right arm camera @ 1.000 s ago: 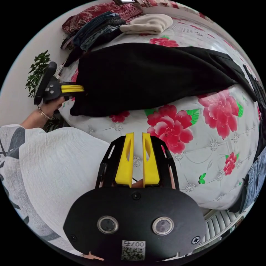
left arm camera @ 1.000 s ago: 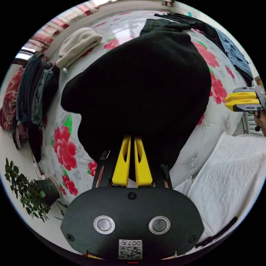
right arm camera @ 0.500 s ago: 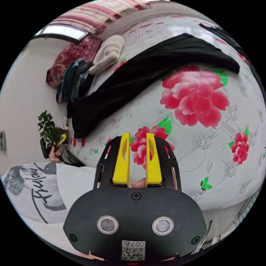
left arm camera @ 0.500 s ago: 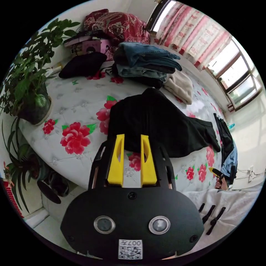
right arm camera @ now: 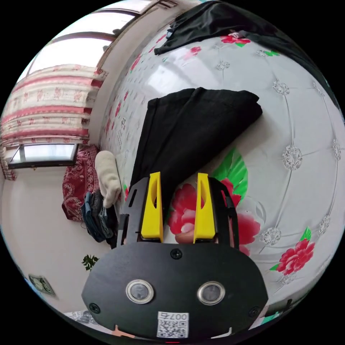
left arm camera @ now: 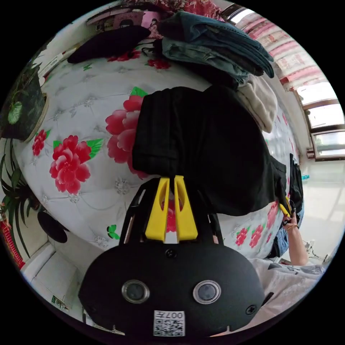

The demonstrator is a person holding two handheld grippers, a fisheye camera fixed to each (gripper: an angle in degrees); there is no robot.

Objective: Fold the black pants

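The black pants [left arm camera: 205, 143] lie lengthwise on the floral bed cover [left arm camera: 82, 115], folded into a long strip. My left gripper [left arm camera: 171, 178] has its jaws almost together, and the tips pinch the near edge of the pants. At the far end of the pants, a hand holds my right gripper [left arm camera: 286, 210]. In the right gripper view the pants [right arm camera: 194, 125] stretch away from my right gripper [right arm camera: 178, 176], which is open. Its left jaw sits over the cloth edge and its right jaw over a red flower.
A stack of folded jeans [left arm camera: 215, 46] and a cream garment [left arm camera: 260, 104] lie just beyond the pants. A black item [left arm camera: 107, 43] rests further back, with a potted plant [left arm camera: 21, 107] at the bed's corner. More dark clothes [right arm camera: 222, 18] lie at the far side.
My left gripper let go of the pants, opened, then closed again on their near edge. My right gripper has travelled to the other end of the pants and opened wider.
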